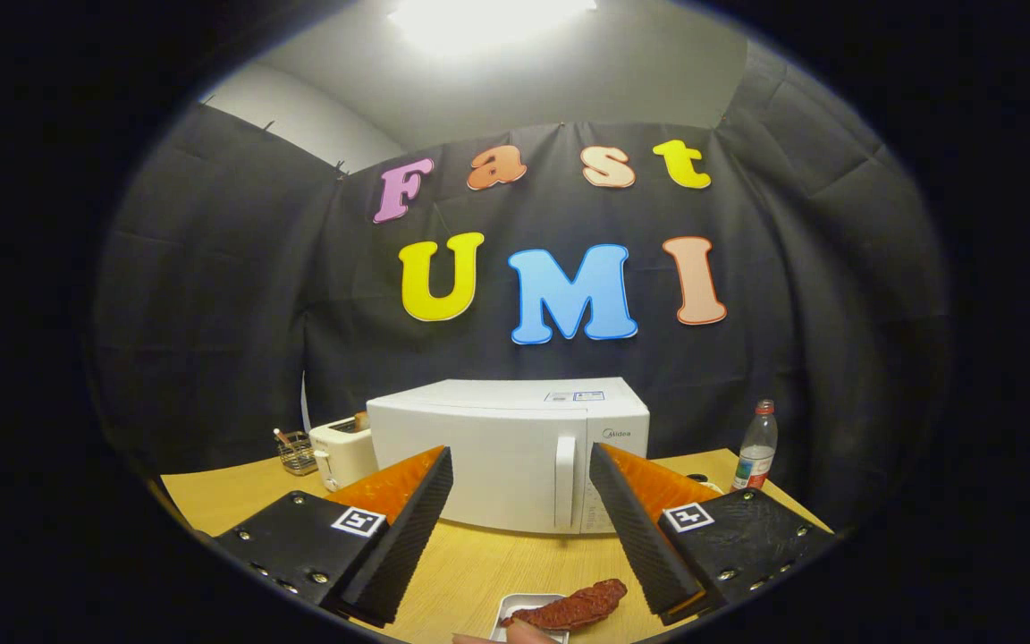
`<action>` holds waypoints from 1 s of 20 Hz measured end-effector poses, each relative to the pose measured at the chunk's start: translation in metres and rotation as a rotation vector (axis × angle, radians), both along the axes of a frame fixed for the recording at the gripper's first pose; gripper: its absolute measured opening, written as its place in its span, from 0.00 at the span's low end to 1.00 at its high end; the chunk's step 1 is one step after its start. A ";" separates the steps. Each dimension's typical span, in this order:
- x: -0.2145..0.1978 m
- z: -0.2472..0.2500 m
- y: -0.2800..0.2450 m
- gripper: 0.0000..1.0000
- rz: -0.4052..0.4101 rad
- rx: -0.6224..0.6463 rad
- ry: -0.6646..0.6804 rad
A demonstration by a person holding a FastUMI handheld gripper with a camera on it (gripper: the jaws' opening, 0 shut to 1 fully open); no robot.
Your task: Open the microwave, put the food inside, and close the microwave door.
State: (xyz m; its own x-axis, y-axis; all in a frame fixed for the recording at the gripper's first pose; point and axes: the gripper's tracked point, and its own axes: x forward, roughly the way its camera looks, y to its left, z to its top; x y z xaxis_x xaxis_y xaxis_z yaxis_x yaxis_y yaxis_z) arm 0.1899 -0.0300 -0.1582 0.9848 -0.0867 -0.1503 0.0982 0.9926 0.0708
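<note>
Centre: white box-shaped microwave on the wooden surface, door shut.
Left of it: white toaster, then small wire basket.
Right: clear plastic bottle.
Front: reddish-brown meat piece on small white tray, between the gripper jaws, spread apart.

I logged wooden table, bearing shut microwave, toaster, wire basket, bottle, food tray

Mock kitchen booth: black cloth wall, wooden table, microwave, toaster.
</note>
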 end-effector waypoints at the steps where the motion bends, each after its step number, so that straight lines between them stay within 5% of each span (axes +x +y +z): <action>1: 0.009 -0.010 -0.004 0.97 -0.010 -0.002 0.008; 15: 0.104 -0.098 -0.045 0.97 -0.066 0.058 0.108; 18: 0.118 -0.108 -0.050 0.91 -0.078 0.043 0.106; 20: 0.126 -0.121 -0.053 0.73 -0.093 0.007 0.126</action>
